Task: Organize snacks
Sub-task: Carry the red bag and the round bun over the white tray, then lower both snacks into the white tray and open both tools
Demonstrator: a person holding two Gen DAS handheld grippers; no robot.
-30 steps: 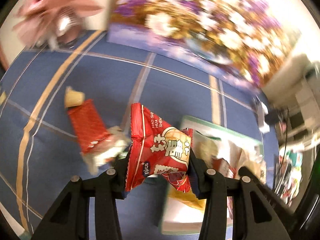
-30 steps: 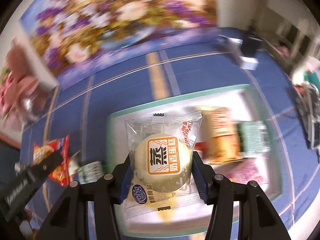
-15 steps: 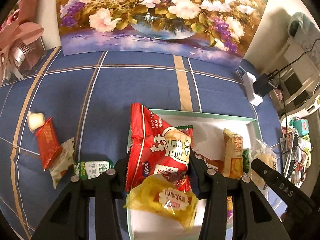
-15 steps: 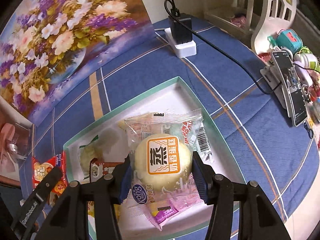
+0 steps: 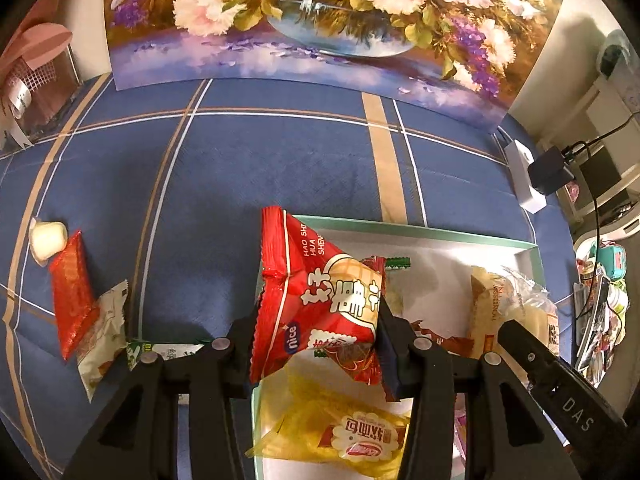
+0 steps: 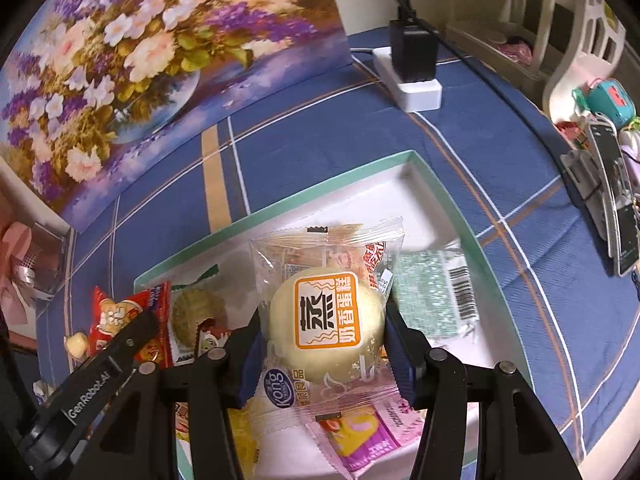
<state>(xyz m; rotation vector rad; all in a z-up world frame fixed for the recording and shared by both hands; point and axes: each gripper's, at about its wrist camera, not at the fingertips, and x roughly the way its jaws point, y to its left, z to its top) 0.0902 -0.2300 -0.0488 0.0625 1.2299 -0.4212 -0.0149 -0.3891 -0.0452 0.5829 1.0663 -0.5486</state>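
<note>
My left gripper (image 5: 318, 340) is shut on a red snack packet (image 5: 320, 304), held above the left end of a white tray with a green rim (image 5: 420, 230). A yellow packet (image 5: 340, 428) lies in the tray just below it. My right gripper (image 6: 322, 342) is shut on a clear-wrapped steamed cake (image 6: 326, 312) over the same tray (image 6: 320, 188). Under the cake lie a green packet (image 6: 430, 300), a pink packet (image 6: 360, 436) and other snacks. The left gripper's arm (image 6: 92, 376) shows at the lower left of the right wrist view.
On the blue plaid cloth left of the tray lie a red wafer packet (image 5: 72, 292), a small white sweet (image 5: 47, 238), a pale wrapper (image 5: 102, 332) and a green-white packet (image 5: 160, 352). A flower painting (image 5: 320, 20) stands behind. A power strip with charger (image 6: 412, 68) and a phone (image 6: 616, 200) sit to the right.
Both grippers have moved across from the cloth to above the tray, each keeping its packet. The blur of the earliest frames is gone and the tray contents show clearly.
</note>
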